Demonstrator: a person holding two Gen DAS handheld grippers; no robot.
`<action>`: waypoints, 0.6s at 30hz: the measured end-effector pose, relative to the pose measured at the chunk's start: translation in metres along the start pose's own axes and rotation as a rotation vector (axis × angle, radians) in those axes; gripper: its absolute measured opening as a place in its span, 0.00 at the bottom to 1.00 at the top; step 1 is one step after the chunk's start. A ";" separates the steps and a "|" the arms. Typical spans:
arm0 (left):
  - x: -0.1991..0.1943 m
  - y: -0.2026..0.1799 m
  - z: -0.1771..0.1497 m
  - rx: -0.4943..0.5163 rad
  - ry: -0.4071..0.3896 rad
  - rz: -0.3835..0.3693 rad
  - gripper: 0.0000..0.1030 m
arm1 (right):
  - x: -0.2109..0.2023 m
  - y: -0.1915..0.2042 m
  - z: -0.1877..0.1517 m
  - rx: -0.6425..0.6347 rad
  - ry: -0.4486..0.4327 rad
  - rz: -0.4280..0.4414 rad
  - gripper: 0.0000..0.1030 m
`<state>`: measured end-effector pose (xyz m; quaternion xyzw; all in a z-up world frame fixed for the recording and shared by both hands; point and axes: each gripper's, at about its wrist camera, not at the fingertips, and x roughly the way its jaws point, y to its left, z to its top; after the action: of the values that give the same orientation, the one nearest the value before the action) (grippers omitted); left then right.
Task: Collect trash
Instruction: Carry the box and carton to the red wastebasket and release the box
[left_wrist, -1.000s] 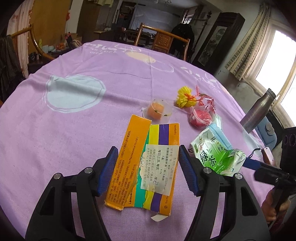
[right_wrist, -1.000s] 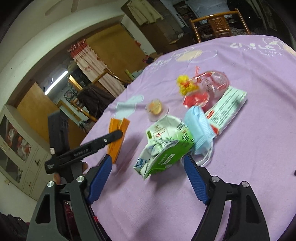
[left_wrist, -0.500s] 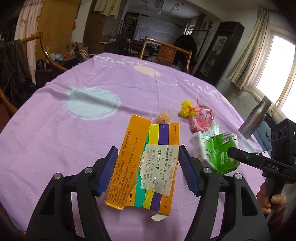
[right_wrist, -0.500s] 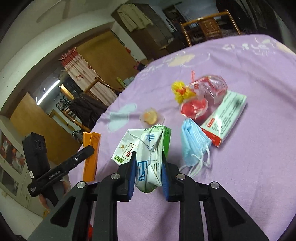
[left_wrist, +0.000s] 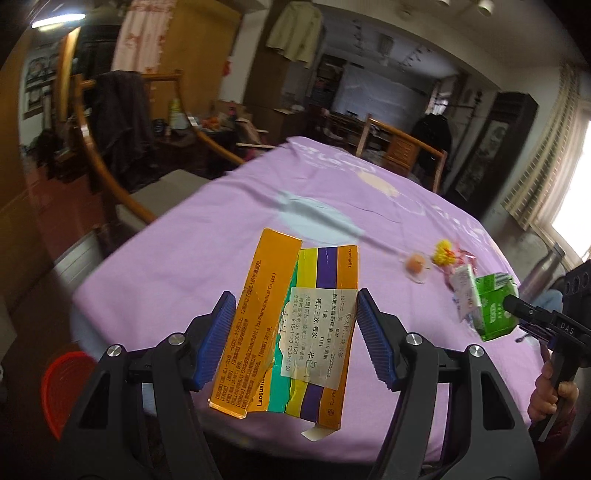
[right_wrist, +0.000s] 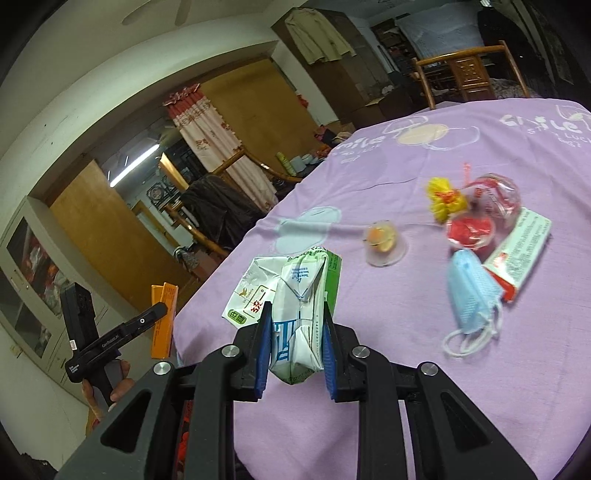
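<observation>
My left gripper (left_wrist: 295, 297) is shut on a flattened orange medicine box (left_wrist: 258, 332) with green, yellow and purple stripes and a white label. It holds the box in the air over the near left edge of the purple table (left_wrist: 177, 266). My right gripper (right_wrist: 295, 314) is shut on a crushed green-and-white tea carton (right_wrist: 295, 280), squeezed narrow and lifted just above the cloth. The left wrist view shows that carton (left_wrist: 491, 310) at the right. In the right wrist view the orange box (right_wrist: 164, 317) appears at the left, off the table's side.
On the cloth lie a blue face mask (right_wrist: 469, 299), a red-and-white box (right_wrist: 517, 251), a clear cup with something orange (right_wrist: 384, 240), a red jelly cup (right_wrist: 469, 229) and a yellow tuft (right_wrist: 443, 195). A red mesh basket (left_wrist: 62, 387) sits low beside the table. A metal bottle (left_wrist: 543, 273) stands at right.
My right gripper closed on the tea carton and lifted it off the cloth. My left gripper swung left with the orange box, from over the table to its edge.
</observation>
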<state>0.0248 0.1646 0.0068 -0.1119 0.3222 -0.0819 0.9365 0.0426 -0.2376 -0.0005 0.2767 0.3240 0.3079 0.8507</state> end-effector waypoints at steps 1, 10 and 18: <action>-0.007 0.013 -0.002 -0.019 -0.008 0.024 0.63 | 0.003 0.006 -0.001 -0.007 0.005 0.004 0.23; -0.045 0.133 -0.044 -0.216 -0.004 0.181 0.64 | 0.052 0.071 -0.003 -0.102 0.101 0.049 0.23; -0.055 0.218 -0.088 -0.384 0.033 0.390 0.82 | 0.101 0.138 -0.010 -0.209 0.206 0.090 0.23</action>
<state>-0.0546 0.3724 -0.0855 -0.2217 0.3625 0.1608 0.8908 0.0481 -0.0730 0.0473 0.1679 0.3629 0.4047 0.8224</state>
